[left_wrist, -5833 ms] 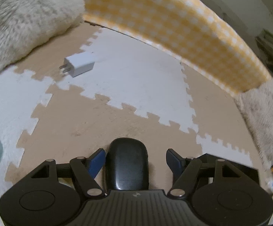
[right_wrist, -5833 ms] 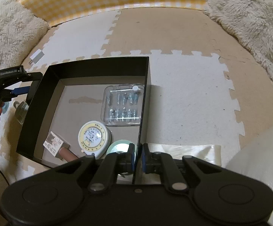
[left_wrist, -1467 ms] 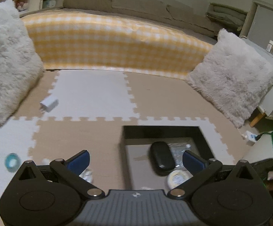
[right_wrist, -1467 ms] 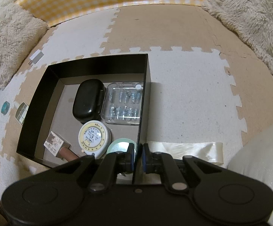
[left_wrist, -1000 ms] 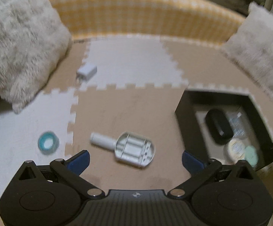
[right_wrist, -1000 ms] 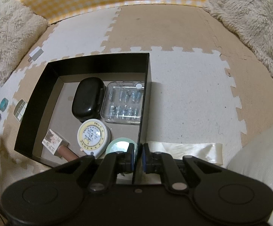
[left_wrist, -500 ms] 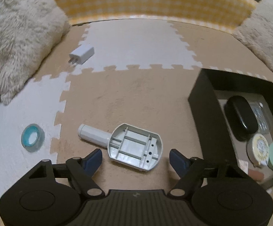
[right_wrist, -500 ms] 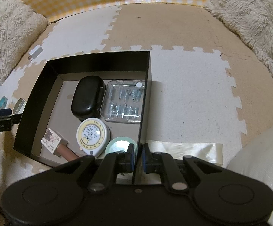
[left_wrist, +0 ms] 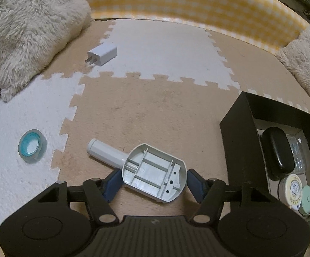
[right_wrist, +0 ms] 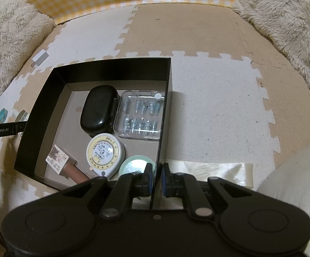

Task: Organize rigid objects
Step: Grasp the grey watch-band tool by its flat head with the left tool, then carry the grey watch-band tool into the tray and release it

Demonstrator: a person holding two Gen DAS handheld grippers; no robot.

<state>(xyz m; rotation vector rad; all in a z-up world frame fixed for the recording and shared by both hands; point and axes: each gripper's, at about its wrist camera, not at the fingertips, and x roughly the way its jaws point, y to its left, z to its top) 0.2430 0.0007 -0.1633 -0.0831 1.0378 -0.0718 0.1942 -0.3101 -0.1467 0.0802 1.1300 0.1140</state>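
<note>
A grey plastic part point(left_wrist: 152, 171) with a round handle lies on the tan foam mat. My left gripper point(left_wrist: 153, 183) sits low over it, jaws closing, with a blue pad against each side of the wide end. A black box point(right_wrist: 54, 98) holds a black case point(right_wrist: 100, 111), a clear plastic case point(right_wrist: 142, 115), a round tape measure point(right_wrist: 104, 153), a mint disc point(right_wrist: 135, 167) and a small bottle point(right_wrist: 63, 162). My right gripper point(right_wrist: 156, 177) is shut on the box's near right wall. In the left wrist view the box point(left_wrist: 236, 128) stands to the right of the part.
A teal tape roll point(left_wrist: 32, 148) and a white charger point(left_wrist: 102, 54) lie loose on the mat at the left. Fluffy cushions point(left_wrist: 26, 25) and a yellow checked mattress edge point(left_wrist: 197, 4) border the floor. A cream ribbon point(right_wrist: 210, 171) lies right of the box.
My left gripper has dropped onto the grey part and its jaws have narrowed from wide to touching its sides. The right gripper and the box have stayed still.
</note>
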